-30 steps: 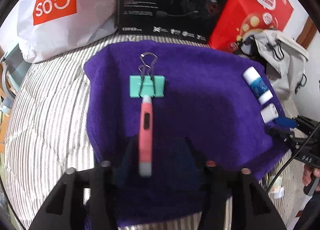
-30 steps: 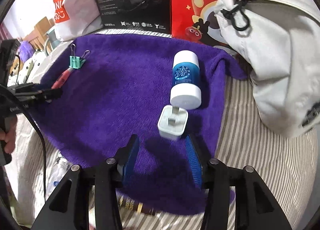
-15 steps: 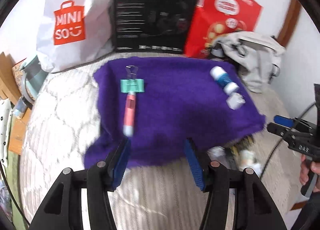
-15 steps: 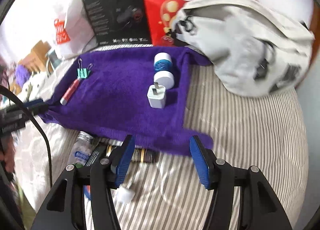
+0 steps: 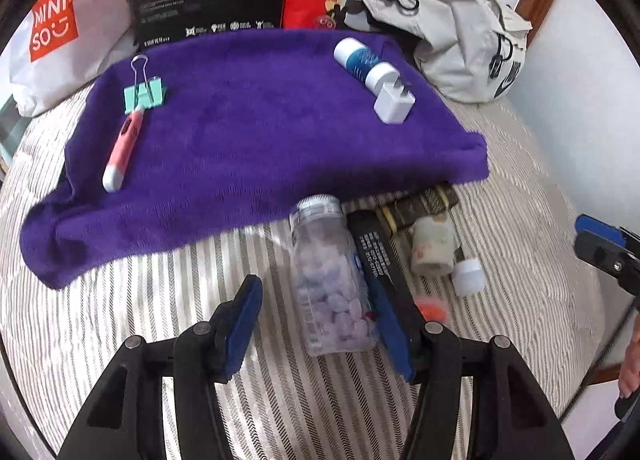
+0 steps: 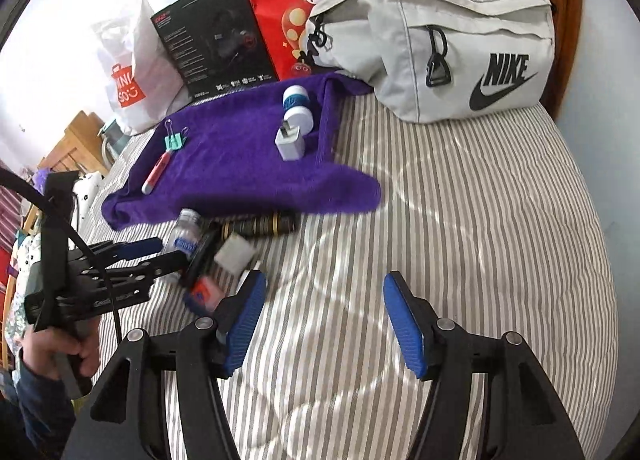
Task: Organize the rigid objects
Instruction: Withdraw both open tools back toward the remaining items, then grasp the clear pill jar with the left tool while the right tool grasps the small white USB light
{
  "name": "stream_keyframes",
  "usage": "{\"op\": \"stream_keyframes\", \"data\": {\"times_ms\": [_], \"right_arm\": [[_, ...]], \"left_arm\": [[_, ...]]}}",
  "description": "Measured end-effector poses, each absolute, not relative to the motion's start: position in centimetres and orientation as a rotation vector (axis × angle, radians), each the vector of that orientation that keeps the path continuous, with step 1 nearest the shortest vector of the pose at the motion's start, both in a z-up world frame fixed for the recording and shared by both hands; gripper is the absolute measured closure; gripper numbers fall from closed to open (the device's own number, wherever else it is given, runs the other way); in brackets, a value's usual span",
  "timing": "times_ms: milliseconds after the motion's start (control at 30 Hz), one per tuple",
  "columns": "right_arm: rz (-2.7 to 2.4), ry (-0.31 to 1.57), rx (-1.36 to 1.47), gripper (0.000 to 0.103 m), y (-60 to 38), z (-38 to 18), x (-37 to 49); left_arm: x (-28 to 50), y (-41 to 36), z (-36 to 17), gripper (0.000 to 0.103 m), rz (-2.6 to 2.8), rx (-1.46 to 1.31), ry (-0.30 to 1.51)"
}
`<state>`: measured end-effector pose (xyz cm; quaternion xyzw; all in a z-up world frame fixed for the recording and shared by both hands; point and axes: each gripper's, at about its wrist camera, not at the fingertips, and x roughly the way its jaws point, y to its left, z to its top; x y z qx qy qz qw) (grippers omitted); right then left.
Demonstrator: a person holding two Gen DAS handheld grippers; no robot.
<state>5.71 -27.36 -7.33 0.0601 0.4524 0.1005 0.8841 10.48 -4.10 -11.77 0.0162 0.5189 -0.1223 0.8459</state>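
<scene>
Your left gripper (image 5: 316,324) has its jaws spread wide around the clear plastic pill bottle (image 5: 332,280), not clamping it; the bottle lies on the striped bed (image 5: 120,320), cap toward twelve o'clock, by the fuzzy purple towel (image 5: 260,132). Your right gripper (image 6: 324,324) is released, holding nothing over bare bedding.

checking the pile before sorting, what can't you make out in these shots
- Dark tube: far end under the purple towel, both views.
- Orange item: left view, mostly behind the left tongs; blurred in the right view.
- Black bar: print too small to read.
</scene>
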Motion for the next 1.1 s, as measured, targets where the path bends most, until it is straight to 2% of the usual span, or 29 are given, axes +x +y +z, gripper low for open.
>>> {"op": "stream_keyframes", "data": {"times_ms": [400,467,533,933,967,1000,1033,1100], "right_arm": [[0.252,0.972,0.129,0.042,-26.8,-9.0,5.9],[0.255,0.983,0.133,0.042,-26.6,-9.6,6.0],[0.261,0.992,0.134,0.042,-26.3,-10.1,6.2],[0.309,1.012,0.091,0.042,-21.3,-12.6,9.2],[0.306,1.020,0.082,0.044,-21.0,-12.9,9.5],[0.305,1.029,0.078,0.051,-20.6,-13.4,9.8],[0.291,1.010,0.062,0.052,-20.3,-13.4,9.8],[0.281,0.998,0.032,0.065,-20.0,-13.5,9.8]], "left_arm": [[10.7,-5.3,-13.0,0.047,-0.192,0.180,1.063],[10.5,-5.5,-12.9,0.060,-0.203,0.174,1.045],[10.3,-5.8,-12.9,0.064,-0.211,0.185,1.032],[9.1,-3.3,-13.1,0.064,-0.202,0.142,1.041],[9.0,-3.2,-13.1,0.064,-0.204,0.137,1.041],[9.0,-3.1,-13.1,0.064,-0.206,0.130,1.039],[9.0,-3.1,-13.1,0.064,-0.207,0.125,1.037],[8.9,-3.1,-13.1,0.064,-0.208,0.127,1.034]]}}
